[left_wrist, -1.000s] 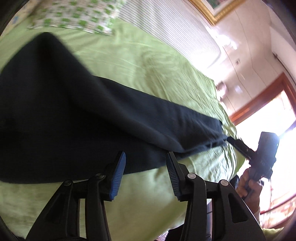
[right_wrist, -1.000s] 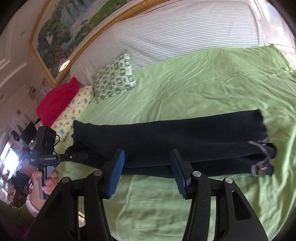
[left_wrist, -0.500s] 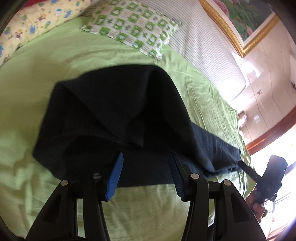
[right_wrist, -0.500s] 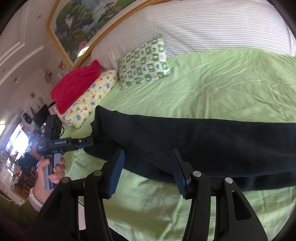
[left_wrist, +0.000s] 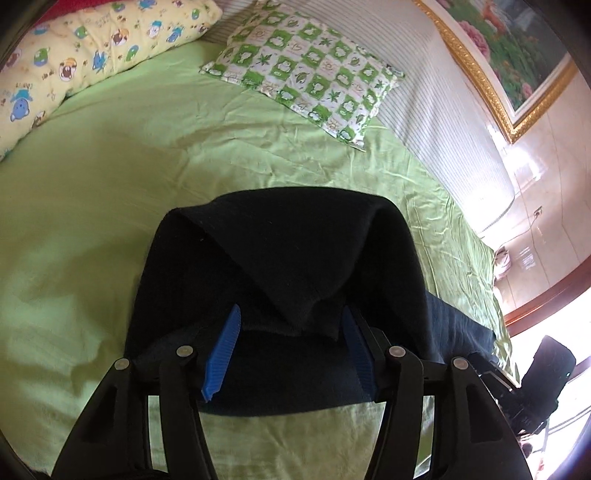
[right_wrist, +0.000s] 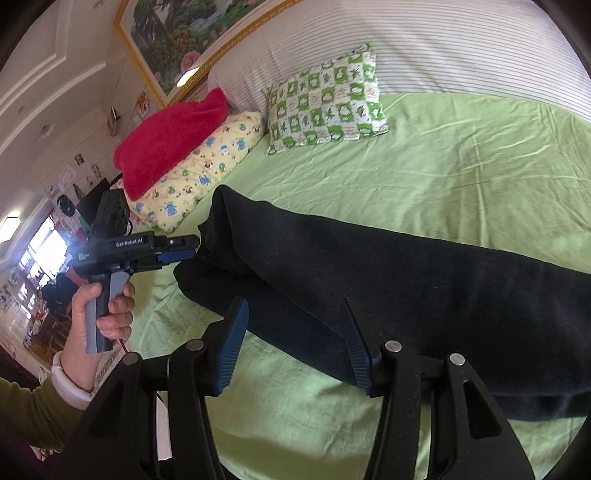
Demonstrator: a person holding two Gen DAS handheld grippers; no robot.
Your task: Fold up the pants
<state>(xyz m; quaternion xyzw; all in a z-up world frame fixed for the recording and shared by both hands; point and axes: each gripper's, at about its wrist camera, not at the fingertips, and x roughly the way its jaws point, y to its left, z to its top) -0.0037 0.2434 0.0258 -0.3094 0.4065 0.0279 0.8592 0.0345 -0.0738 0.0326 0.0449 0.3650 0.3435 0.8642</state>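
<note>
Dark navy pants (right_wrist: pixel 388 280) lie lengthwise on the green bed sheet (right_wrist: pixel 461 173), folded along their length. In the left wrist view the waist end (left_wrist: pixel 295 266) is bunched with a flap hanging between my left gripper's blue fingers (left_wrist: pixel 221 350). My left gripper (left_wrist: pixel 291 349) is open at that waist edge; it also shows in the right wrist view (right_wrist: pixel 184 247), tips against the fabric. My right gripper (right_wrist: pixel 295 343) is open and empty over the pants' near edge, close above the fabric.
A green-and-white checked pillow (right_wrist: pixel 325 99), a yellow cartoon pillow (right_wrist: pixel 199 173) and a red blanket (right_wrist: pixel 170 140) lie at the head of the bed. A striped headboard (right_wrist: pixel 443 48) and a framed painting (right_wrist: pixel 192 26) stand behind. The bed's near edge is below the grippers.
My left gripper has swung round to face the waist end, where the fabric now sits bunched between its fingers. My right gripper has moved left along the pants, toward the waist.
</note>
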